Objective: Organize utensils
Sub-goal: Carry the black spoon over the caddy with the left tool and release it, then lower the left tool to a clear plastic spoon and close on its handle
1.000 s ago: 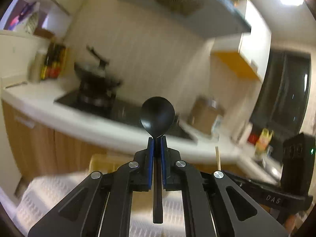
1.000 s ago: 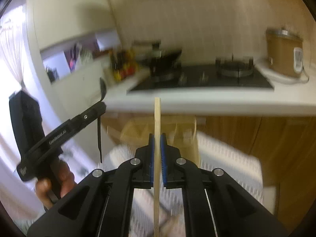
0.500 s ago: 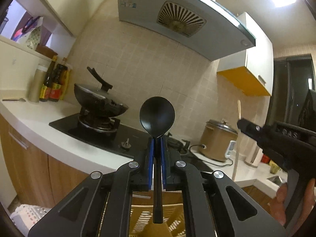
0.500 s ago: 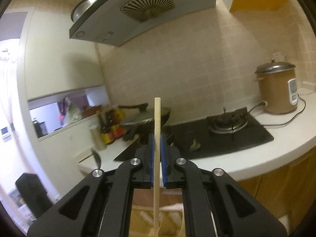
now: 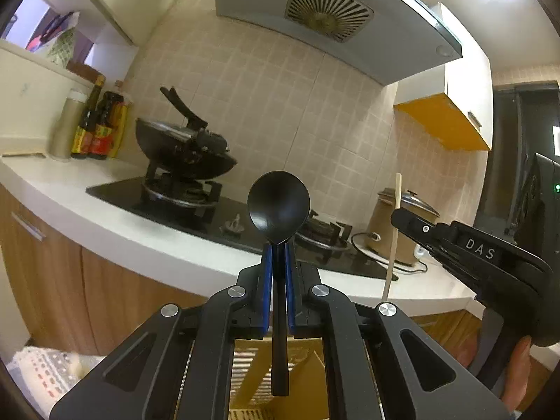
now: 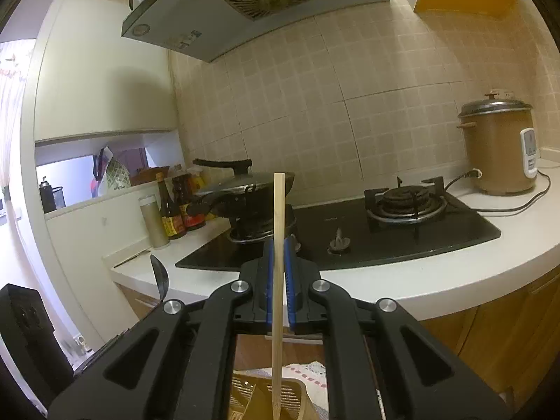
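Observation:
My left gripper (image 5: 279, 248) is shut on a black spoon (image 5: 279, 206), held upright with its bowl above the blue pads. My right gripper (image 6: 279, 245) is shut on a wooden chopstick (image 6: 278, 210), also upright. The right gripper with its chopstick (image 5: 394, 231) shows at the right of the left wrist view. The spoon's bowl (image 6: 159, 276) shows edge-on at the left of the right wrist view. A yellow slotted utensil basket (image 5: 308, 371) sits below both grippers, mostly hidden by them; it also shows in the right wrist view (image 6: 290, 395).
A white counter (image 6: 402, 280) carries a black gas hob (image 6: 385, 231), a wok with lid (image 5: 185, 154), sauce bottles (image 5: 94, 129) and a brown rice cooker (image 6: 497, 147). A range hood (image 6: 252, 3) hangs above. A white lace cloth (image 5: 42, 371) lies under the basket.
Both grippers have tilted upward from the basket and cloth toward the counter and wall, each still holding its utensil. In the last half second the views shifted only slightly.

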